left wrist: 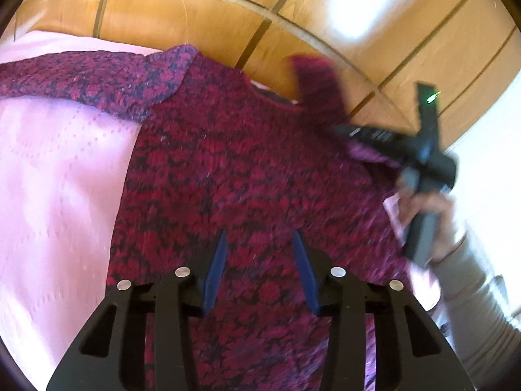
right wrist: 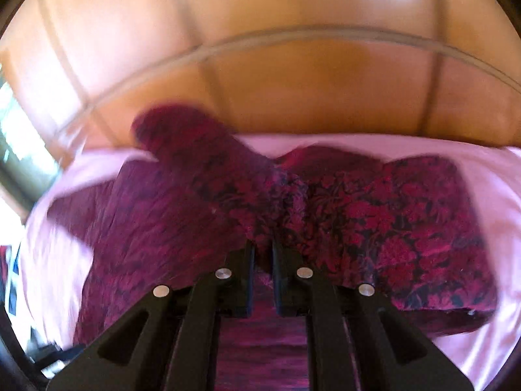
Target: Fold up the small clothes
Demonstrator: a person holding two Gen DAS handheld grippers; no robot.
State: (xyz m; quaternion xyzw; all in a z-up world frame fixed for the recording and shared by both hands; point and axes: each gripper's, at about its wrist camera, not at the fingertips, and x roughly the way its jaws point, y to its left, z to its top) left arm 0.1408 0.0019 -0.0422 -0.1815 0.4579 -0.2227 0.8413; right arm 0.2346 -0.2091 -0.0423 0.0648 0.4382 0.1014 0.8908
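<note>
A maroon and dark knitted sweater (left wrist: 247, 169) lies flat on a pink cloth (left wrist: 58, 179). One of its sleeves (left wrist: 81, 75) stretches out to the left. My left gripper (left wrist: 262, 251) hovers over the sweater's lower body, open, with only the knit below showing between its blue pads (left wrist: 216, 267). At the right, a hand holds my right gripper (left wrist: 345, 130), which is shut on the other sleeve (left wrist: 312, 78) and has it raised off the cloth. In the right wrist view the right gripper (right wrist: 262, 247) pinches that sleeve (right wrist: 202, 156), which sticks up and to the left, blurred.
The pink cloth (right wrist: 488, 189) covers a round glass tabletop whose curved rim (left wrist: 228, 3) shows against a wooden floor (left wrist: 374, 32). A person's hand and beige sleeve (left wrist: 475, 299) come in from the right side.
</note>
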